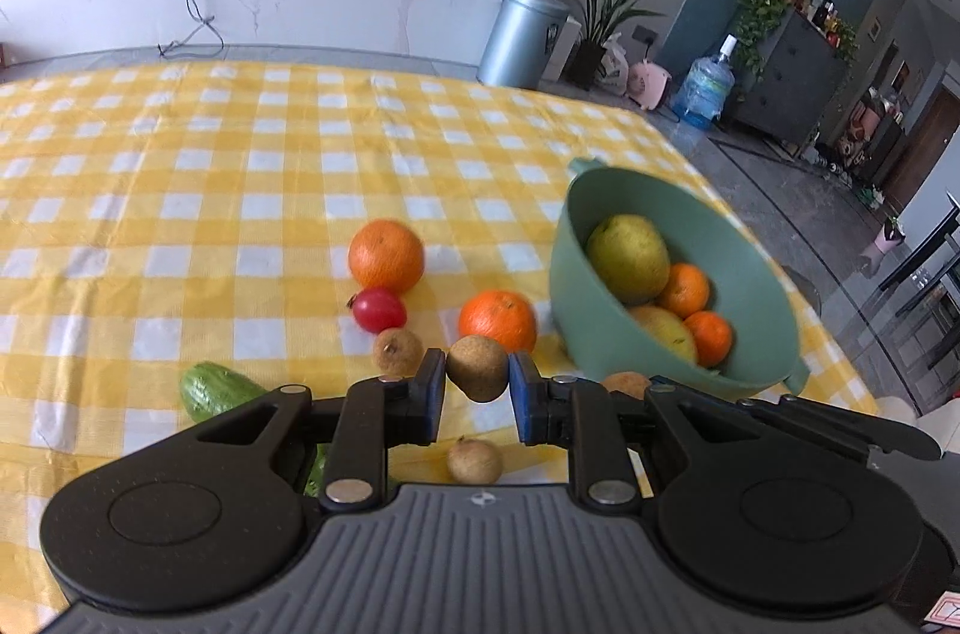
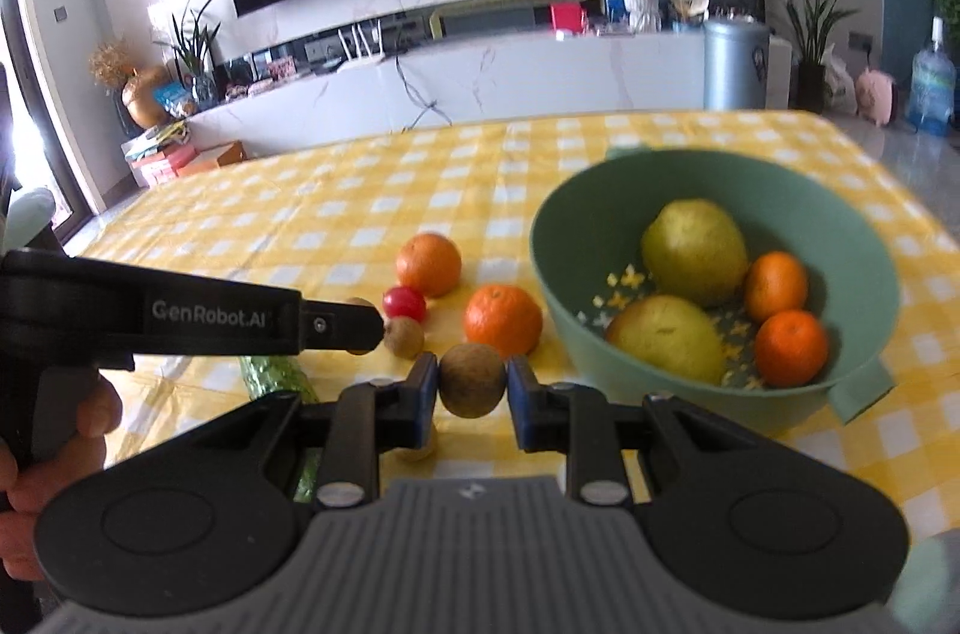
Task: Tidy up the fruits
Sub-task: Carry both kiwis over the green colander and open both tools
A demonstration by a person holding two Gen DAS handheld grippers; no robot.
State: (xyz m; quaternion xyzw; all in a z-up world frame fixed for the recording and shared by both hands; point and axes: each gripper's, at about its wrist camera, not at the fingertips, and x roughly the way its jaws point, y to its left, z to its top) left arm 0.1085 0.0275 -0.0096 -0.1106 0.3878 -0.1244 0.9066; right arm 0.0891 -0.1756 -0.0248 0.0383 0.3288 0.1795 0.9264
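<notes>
- Left gripper (image 1: pixel 477 377) pinches a brown longan (image 1: pixel 477 368) between its blue pads, lifted above the table.
- Right gripper (image 2: pixel 472 382) likewise clamps a second longan (image 2: pixel 472 380).
- Green bowl (image 1: pixel 600 334), near the table's right edge, holds two pears and two small oranges.
- Beside the bowl on the checked cloth (image 1: pixel 240 166): two oranges, a cherry tomato (image 1: pixel 378 310), loose longans, a cucumber (image 1: pixel 217 389).
</notes>
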